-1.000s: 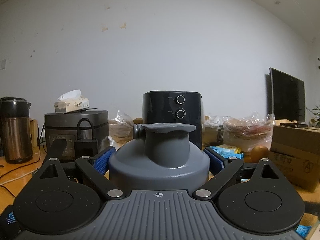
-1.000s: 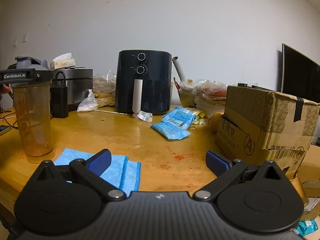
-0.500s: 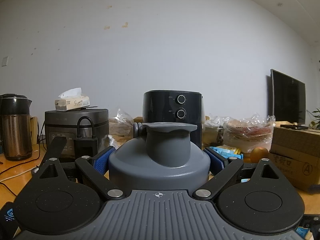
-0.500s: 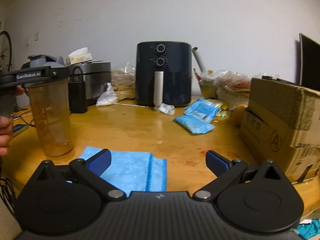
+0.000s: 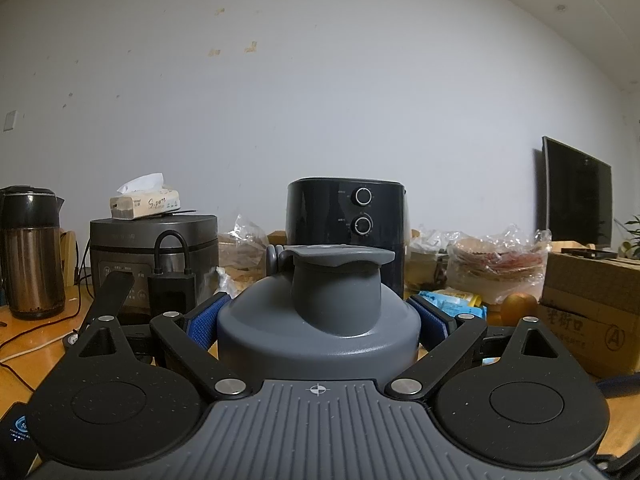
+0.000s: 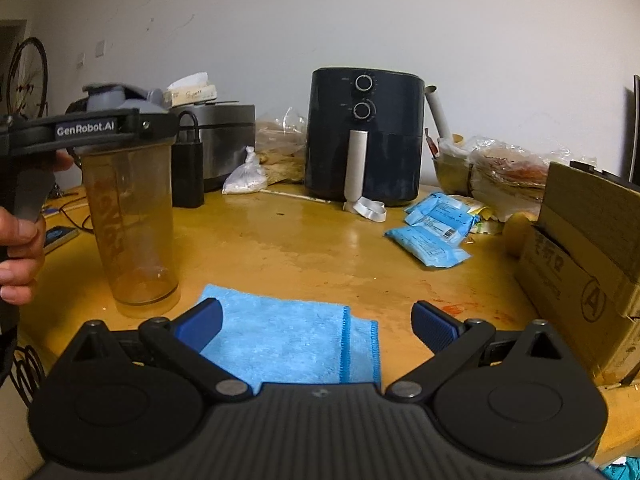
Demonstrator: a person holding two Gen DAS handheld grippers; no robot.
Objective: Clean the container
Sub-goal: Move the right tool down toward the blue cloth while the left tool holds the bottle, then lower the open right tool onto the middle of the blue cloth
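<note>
Yellowish wood fills my view, a cluttered tabletop (image 6: pixel 304 248) backed by a plain white wall. Farthest left I see a hand (image 6: pixel 18 248) on the handle of my left gripper (image 5: pixel 318 320), whose blue pads (image 5: pixel 204 320) are clamped on the grey lid (image 5: pixel 320 312) of the shaker bottle (image 6: pixel 130 220). That bottle stands upright near the tabletop's front left edge; its clear body looks amber-tinted, though I cannot tell whether that is residue or just the wood showing through. Behind it, along the back edge, are a kettle (image 5: pixel 32 256), a rice cooker (image 6: pixel 224 140) with a tissue pack (image 5: pixel 146 202) on top, and a small black box with a looped cable (image 6: pixel 188 172). Just right of the bottle, a folded blue cloth (image 6: pixel 288 340) lies flat at the front edge. My right gripper (image 6: pixel 316 322) hovers over it with its fingers spread wide and nothing between them. At the middle of the back edge stands a dark air fryer (image 6: pixel 364 136). Further right lie blue packets (image 6: pixel 436 232), plastic bags of food (image 6: pixel 512 172) and, at the right edge, a cardboard box (image 6: pixel 588 260).
</note>
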